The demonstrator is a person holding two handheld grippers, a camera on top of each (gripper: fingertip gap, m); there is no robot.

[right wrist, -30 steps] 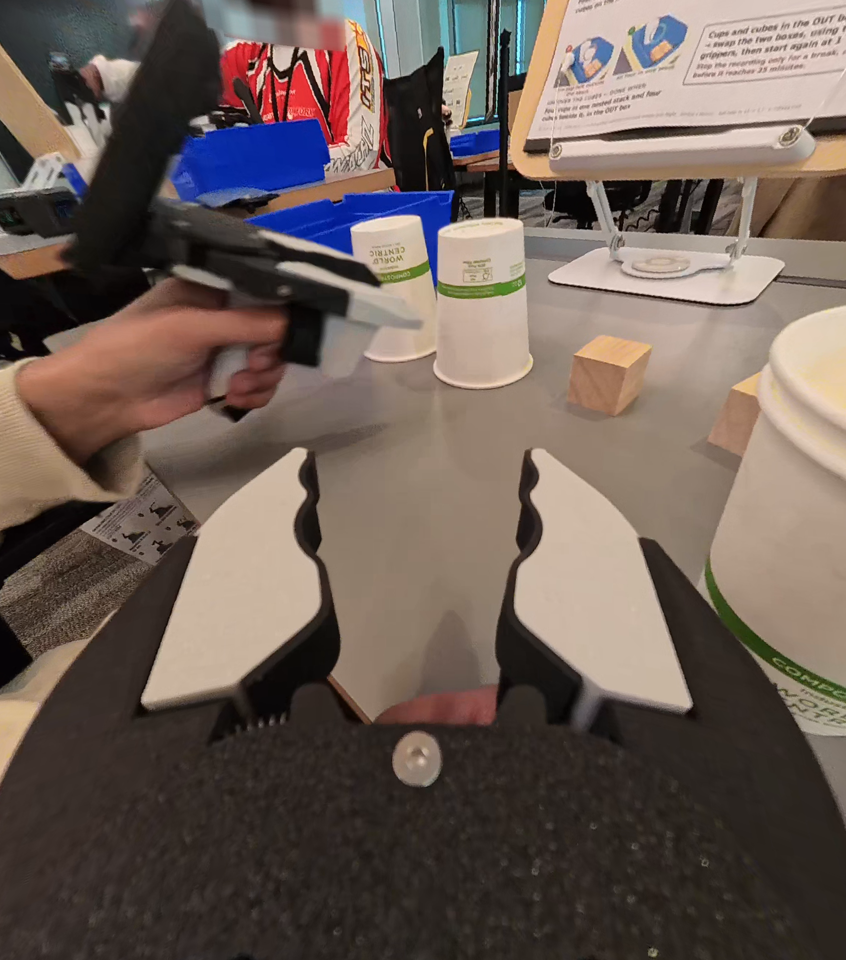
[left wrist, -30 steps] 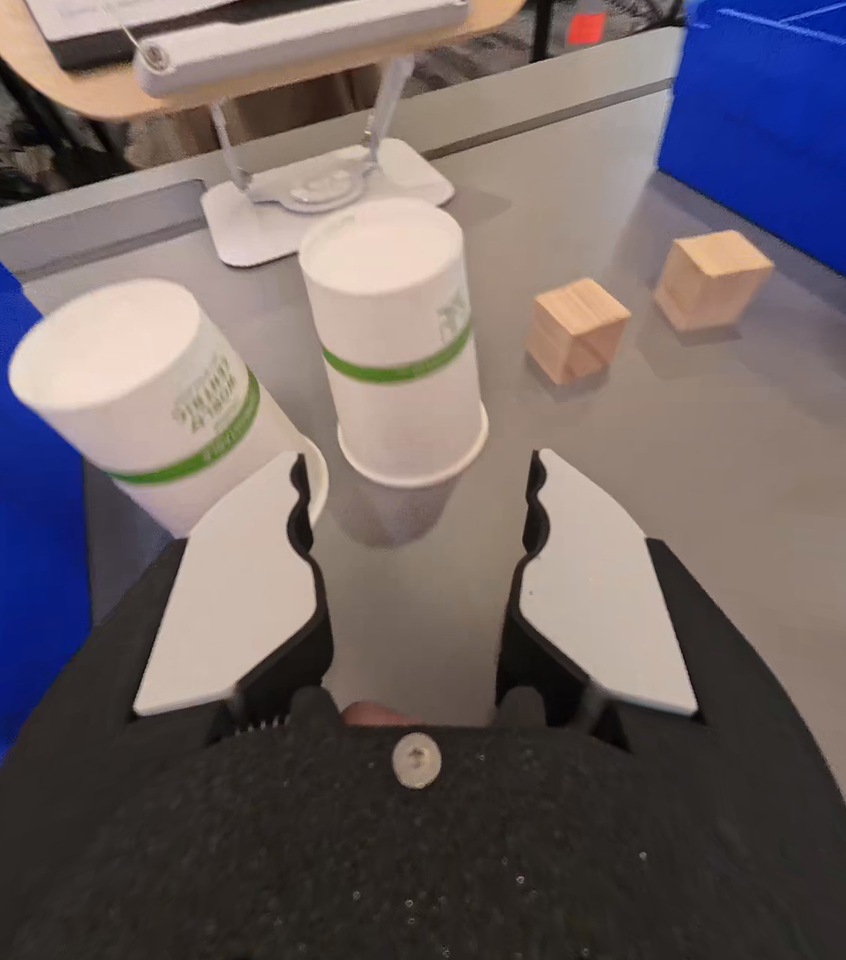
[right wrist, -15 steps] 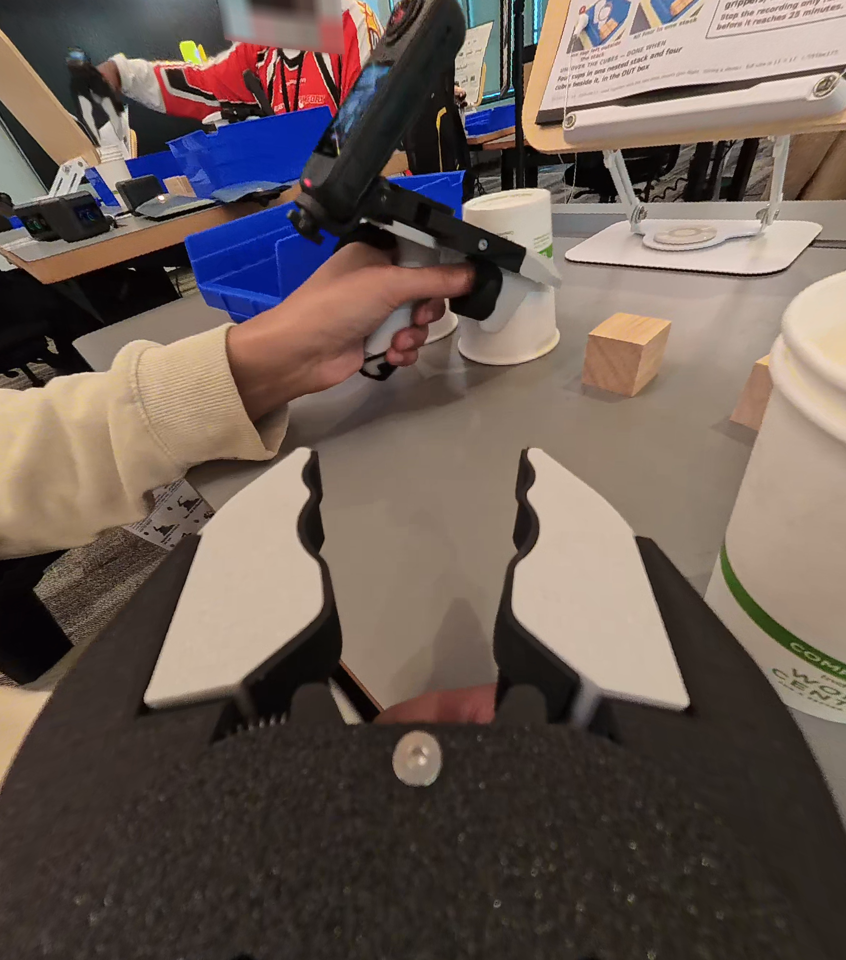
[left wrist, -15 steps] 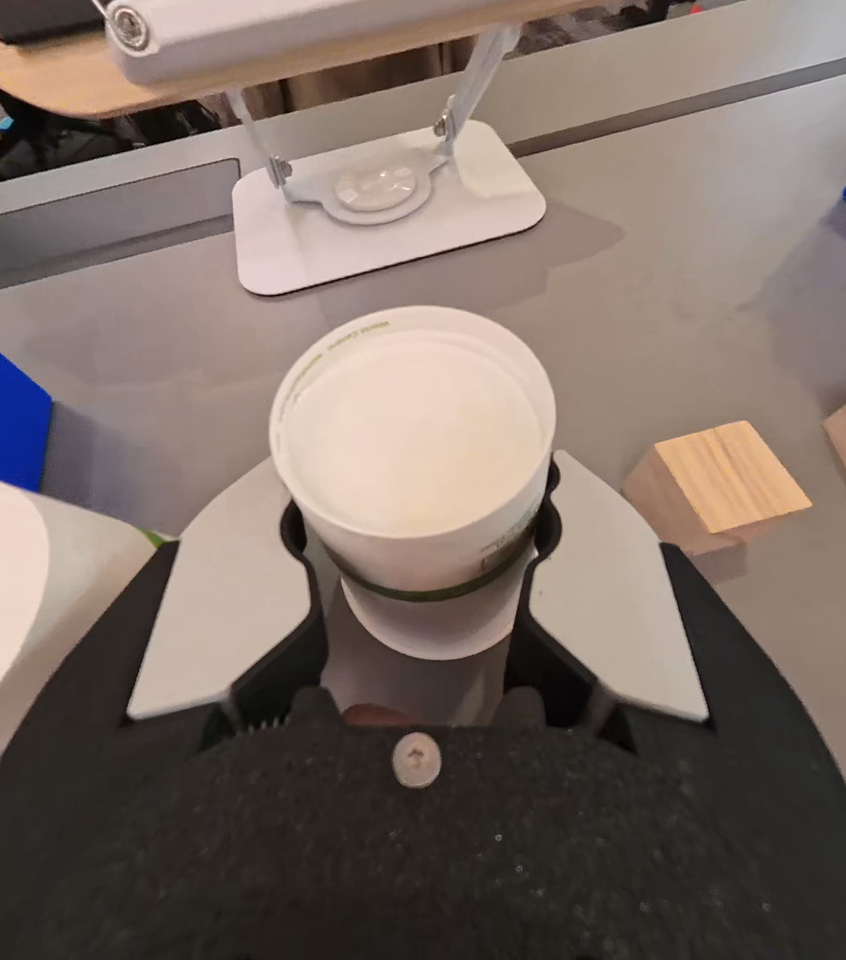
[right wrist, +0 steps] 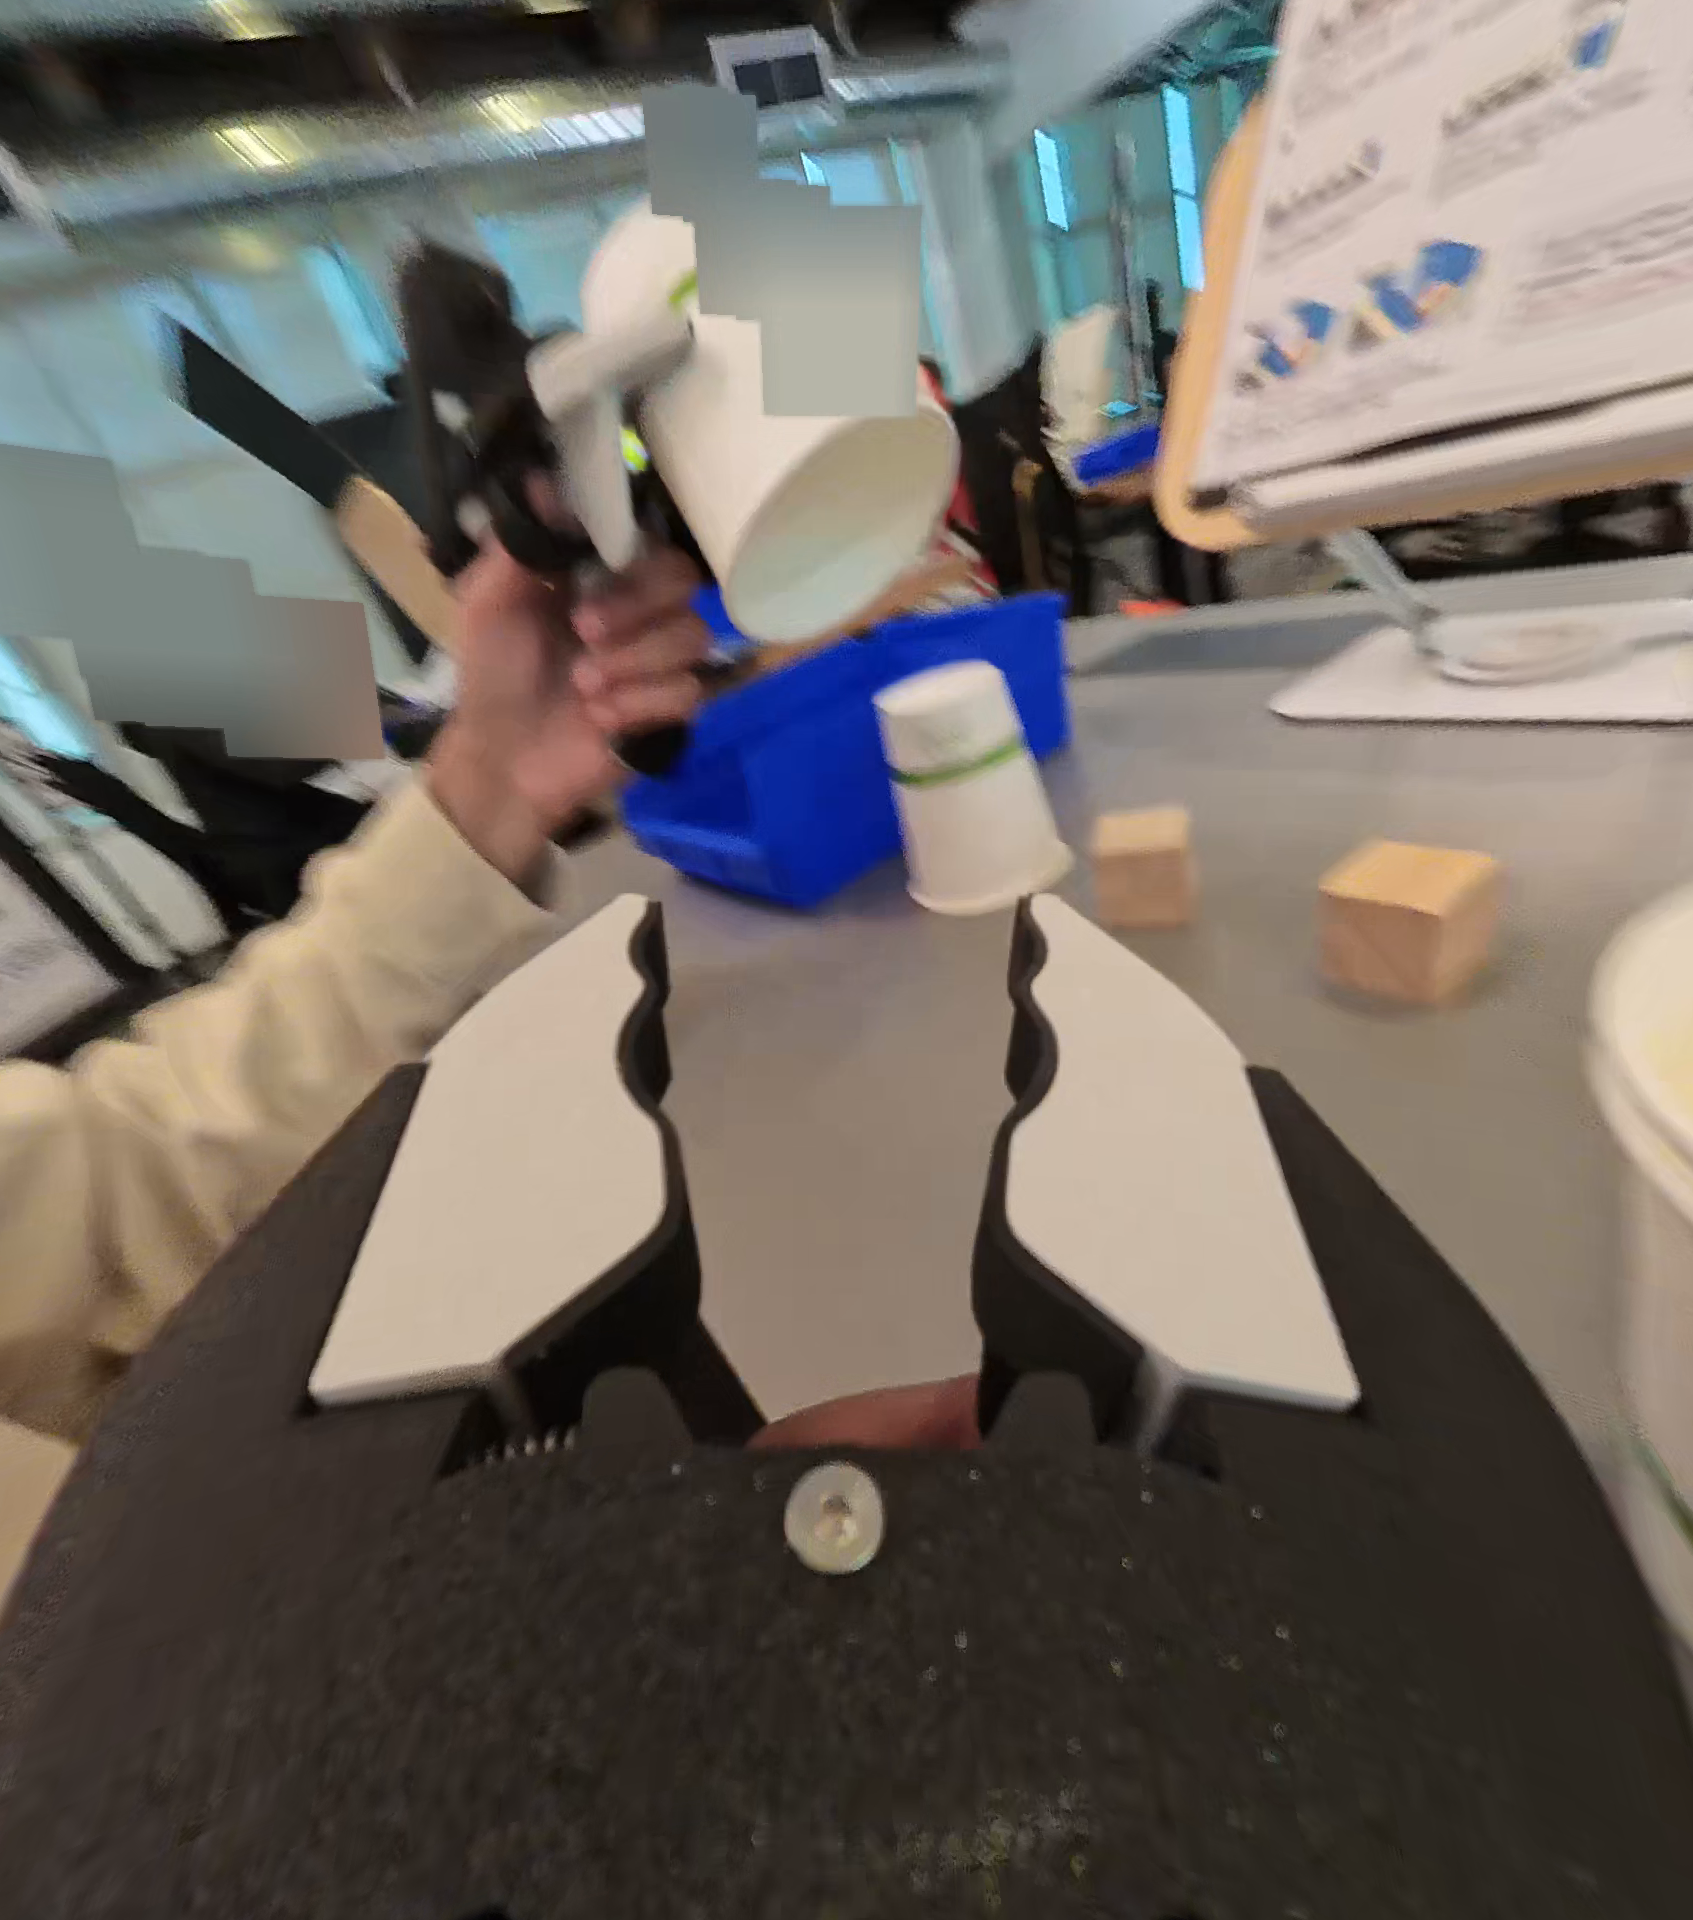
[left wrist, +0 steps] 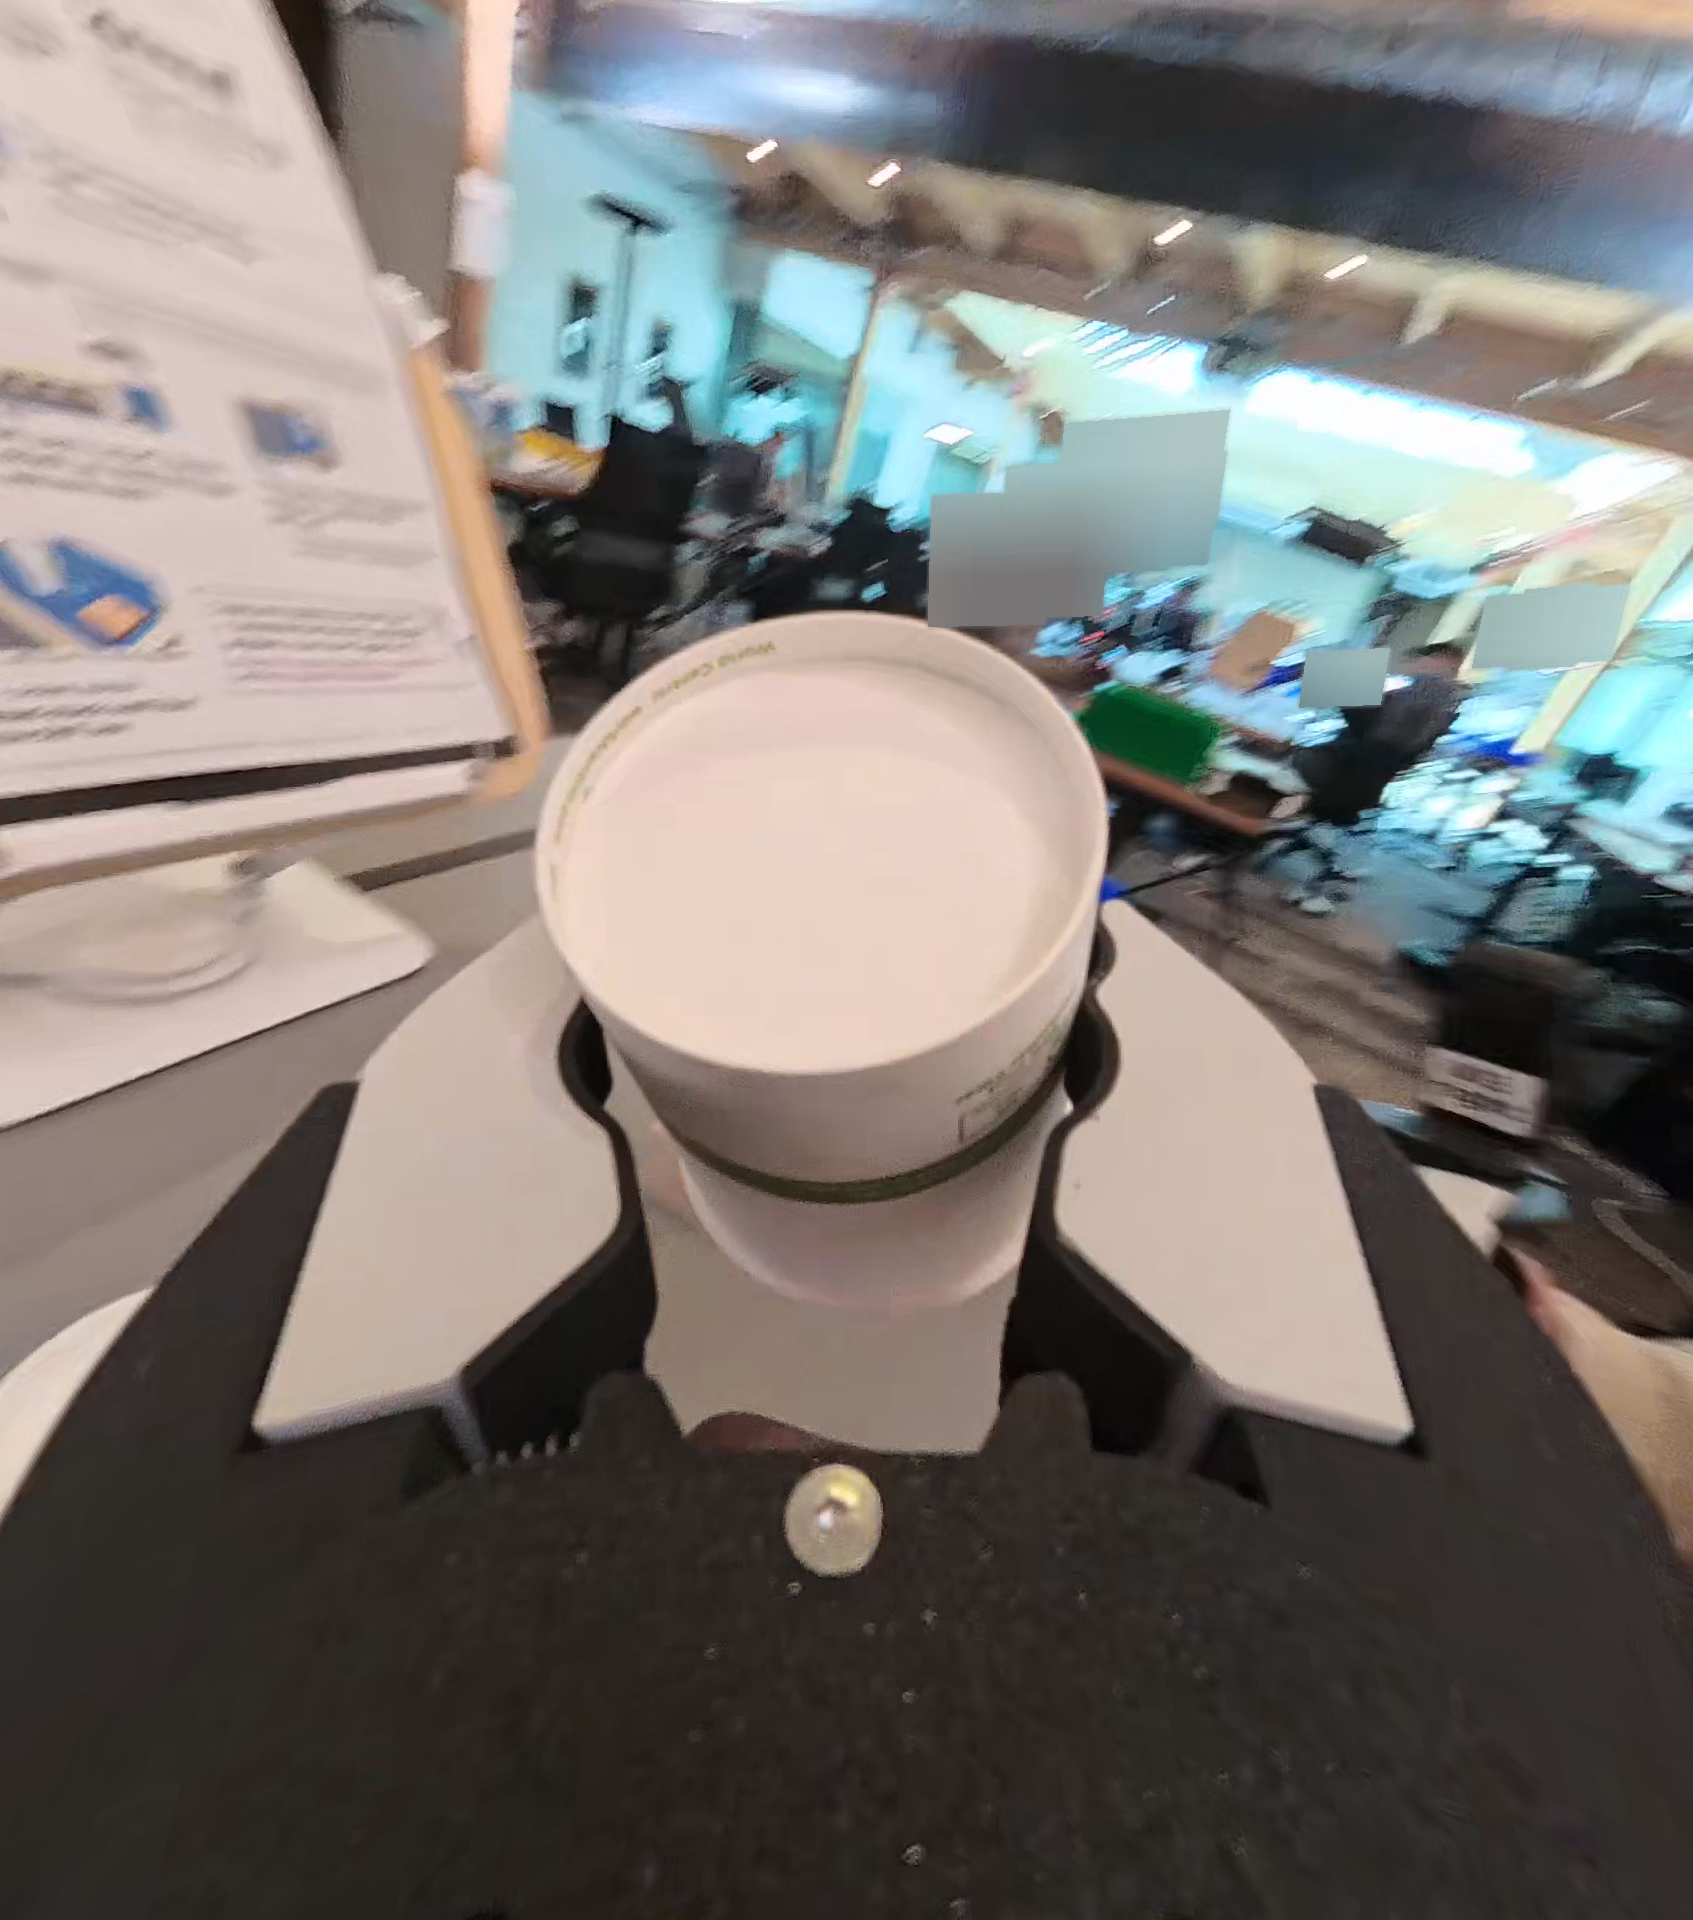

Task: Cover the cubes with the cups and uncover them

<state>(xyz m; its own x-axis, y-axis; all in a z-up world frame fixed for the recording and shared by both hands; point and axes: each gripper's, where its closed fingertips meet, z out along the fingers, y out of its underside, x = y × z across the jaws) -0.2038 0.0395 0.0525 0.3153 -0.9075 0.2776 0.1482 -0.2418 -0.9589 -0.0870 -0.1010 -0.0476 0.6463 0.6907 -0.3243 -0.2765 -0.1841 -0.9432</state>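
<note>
Aloft: left claw point(left wrist: 837, 1049) clamps cup point(left wrist: 821, 883) | right claw point(right wrist: 834, 925) apart | cubes point(right wrist: 1408, 920) right-view only

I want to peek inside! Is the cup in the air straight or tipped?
Tipped. The lifted cup, clamped by the left gripper, leans with its open mouth pointing down and sideways.

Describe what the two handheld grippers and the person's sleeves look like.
Both the left gripper and right gripper have black, grainy bodies, a silver screw at centre, and white finger plates over wavy black pads. The sleeve is cream knit with a ribbed cuff.
</note>
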